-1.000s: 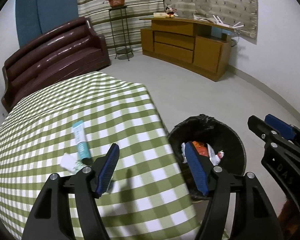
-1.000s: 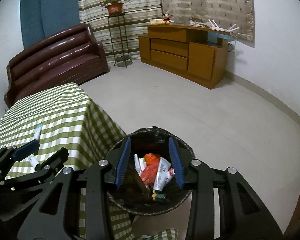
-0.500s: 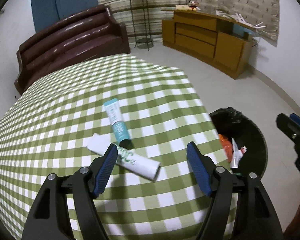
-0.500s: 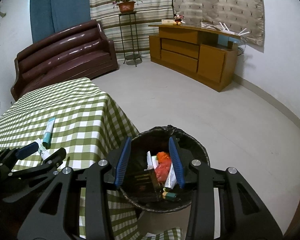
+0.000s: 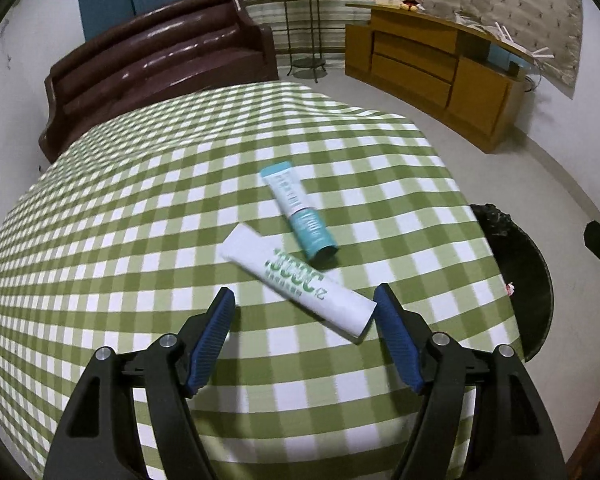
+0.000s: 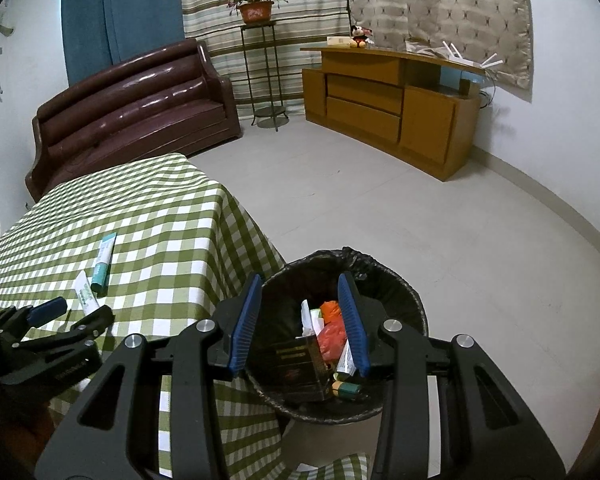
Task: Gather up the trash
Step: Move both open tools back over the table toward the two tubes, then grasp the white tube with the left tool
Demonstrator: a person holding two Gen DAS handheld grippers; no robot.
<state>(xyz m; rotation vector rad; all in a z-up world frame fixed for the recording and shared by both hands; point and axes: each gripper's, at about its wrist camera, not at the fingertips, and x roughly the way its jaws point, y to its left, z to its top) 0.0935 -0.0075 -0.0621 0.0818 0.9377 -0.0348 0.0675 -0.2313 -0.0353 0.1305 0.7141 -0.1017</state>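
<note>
**Blue pads poised over the tubes, trash bin waiting at the table's edge**

Blue-padded and black-framed, the left gripper (image 5: 304, 332) fills the bottom of its own view, jaws spread wide with nothing clamped between them. Just above its right pad lies the near end of a white tube (image 5: 296, 280) with green lettering, slanting from centre frame down toward the lower right; whether pad and tube touch, I cannot tell. Its upper side meets the cap end of a teal tube (image 5: 298, 212), which runs up toward the middle of the frame. Both rest on the green-and-white checked tablecloth (image 5: 140, 208).

The right gripper (image 6: 300, 316) hangs at the bottom centre of its view, jaws partly apart and holding nothing, directly above the black-lined trash bin (image 6: 414, 308). Inside the bin sit a dark box, something orange-red, and a few tubes. The bin stands on the floor just beside the table's corner.

Farther out, a brown leather sofa (image 6: 132, 108) fills the upper left, and a wooden cabinet (image 6: 388, 100) the upper right.
</note>
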